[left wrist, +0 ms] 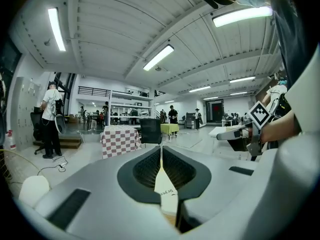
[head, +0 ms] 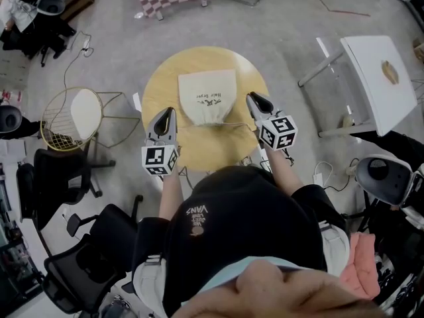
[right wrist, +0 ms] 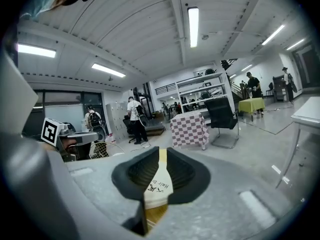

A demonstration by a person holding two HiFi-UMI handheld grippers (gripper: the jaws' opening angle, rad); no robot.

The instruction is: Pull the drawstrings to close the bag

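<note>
Between your left hand-held gripper (head: 165, 114) and right hand-held gripper (head: 254, 101), the head view shows the bag (head: 207, 97) lying flat on the round table (head: 199, 152). Its gathered mouth faces you, and a drawstring (head: 233, 124) trails toward the right one. Ahead of your left hand-held gripper (left wrist: 161, 149), its jaws pressed together with no drawstring visible between them, the bag (left wrist: 165, 185) lies just below the tips. Your right hand-held gripper (right wrist: 162, 155) has its jaws narrowly apart, with bag (right wrist: 157, 186) and table (right wrist: 154, 215) showing through the gap.
</note>
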